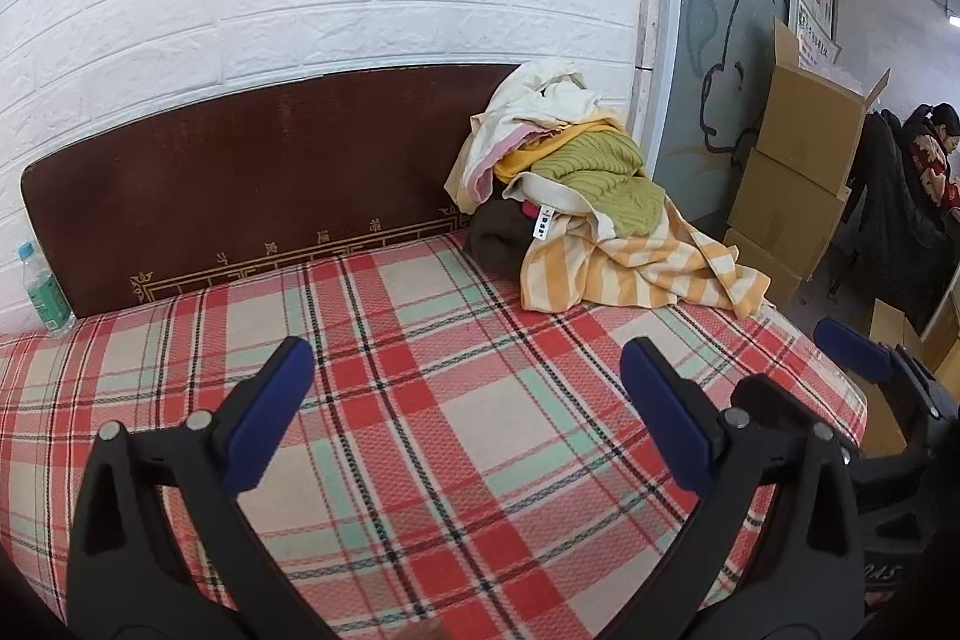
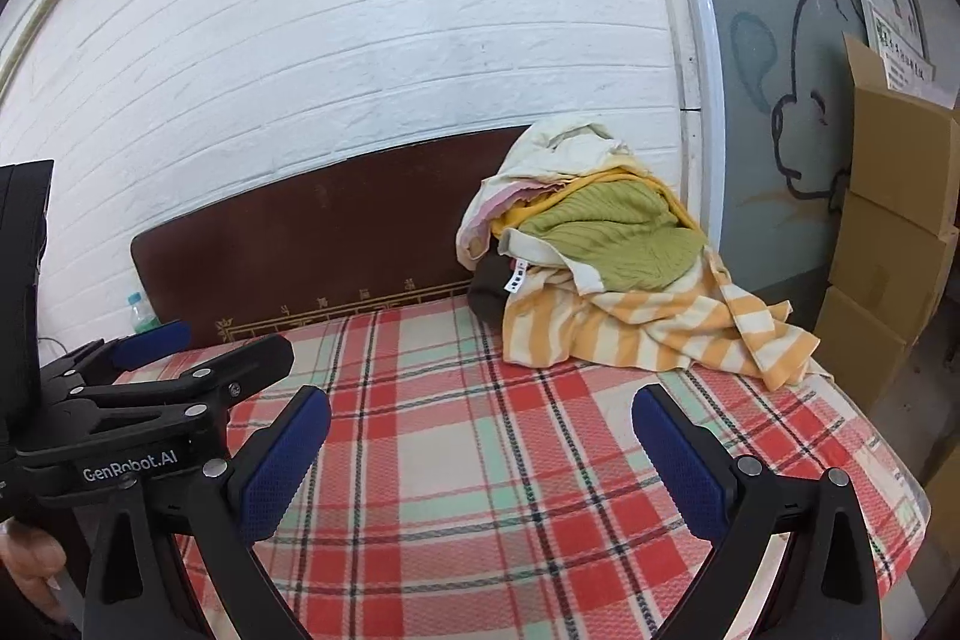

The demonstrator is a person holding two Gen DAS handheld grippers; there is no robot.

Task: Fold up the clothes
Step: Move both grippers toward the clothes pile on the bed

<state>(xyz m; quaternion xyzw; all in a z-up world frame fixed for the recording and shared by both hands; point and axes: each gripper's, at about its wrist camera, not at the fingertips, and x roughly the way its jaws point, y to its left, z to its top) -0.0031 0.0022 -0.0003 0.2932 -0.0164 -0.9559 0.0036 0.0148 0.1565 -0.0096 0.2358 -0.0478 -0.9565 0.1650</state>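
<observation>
A heap of clothes (image 1: 576, 196) lies at the far right corner of the bed against the headboard; it also shows in the right wrist view (image 2: 600, 256). On it are a green knit (image 1: 591, 172), an orange-and-cream striped garment (image 1: 636, 274), cream and pink pieces and a dark brown one. My left gripper (image 1: 468, 376) is open and empty above the plaid bed cover, well short of the heap. My right gripper (image 2: 480, 430) is open and empty too, beside the left one, also short of the heap.
The bed has a red, green and cream plaid cover (image 1: 420, 400) and a dark brown headboard (image 1: 270, 172) against a white brick wall. A water bottle (image 1: 45, 292) stands at the far left. Stacked cardboard boxes (image 1: 798, 172) stand right of the bed. A person (image 1: 930, 160) sits far right.
</observation>
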